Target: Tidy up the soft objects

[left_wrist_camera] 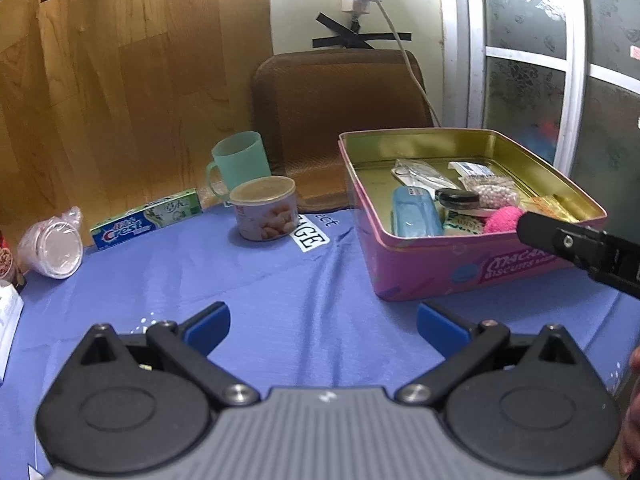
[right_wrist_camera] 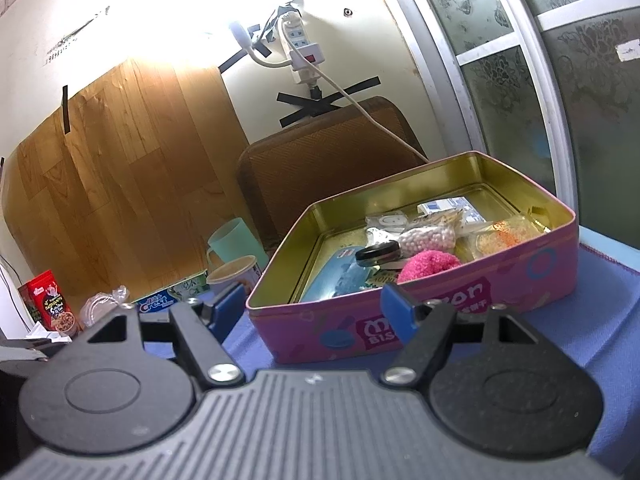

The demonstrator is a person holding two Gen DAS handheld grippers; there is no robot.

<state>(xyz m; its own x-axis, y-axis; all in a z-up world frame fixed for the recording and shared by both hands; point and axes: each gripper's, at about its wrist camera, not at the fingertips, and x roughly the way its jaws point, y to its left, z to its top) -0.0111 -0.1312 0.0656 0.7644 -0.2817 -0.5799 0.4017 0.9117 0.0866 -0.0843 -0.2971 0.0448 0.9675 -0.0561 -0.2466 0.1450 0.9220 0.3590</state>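
Observation:
A pink biscuit tin (left_wrist_camera: pixel 440 264) (right_wrist_camera: pixel 440 312) with a gold inside stands open on the blue cloth. In it lie a fuzzy pink soft ball (left_wrist_camera: pixel 502 219) (right_wrist_camera: pixel 428 265), a blue pouch (left_wrist_camera: pixel 414 212) (right_wrist_camera: pixel 336 280), a bag of small white beads (left_wrist_camera: pixel 494 195) (right_wrist_camera: pixel 426 240), a black round case (left_wrist_camera: pixel 456 199) (right_wrist_camera: pixel 378 255) and small packets. My left gripper (left_wrist_camera: pixel 322 326) hovers open over the cloth, in front of the tin's left corner, holding nothing. My right gripper (right_wrist_camera: pixel 312 310) is open and empty at the tin's near wall; one of its black fingers (left_wrist_camera: pixel 560 240) shows at the tin's right front rim.
Left of the tin stand a can with a plastic lid (left_wrist_camera: pixel 266 208), a mint green cup (left_wrist_camera: pixel 238 162), a Crest toothpaste box (left_wrist_camera: pixel 146 218) and a bagged stack of plastic lids (left_wrist_camera: pixel 54 246). A red snack box (right_wrist_camera: pixel 50 304) is far left. A brown cushion (left_wrist_camera: pixel 340 112) leans behind.

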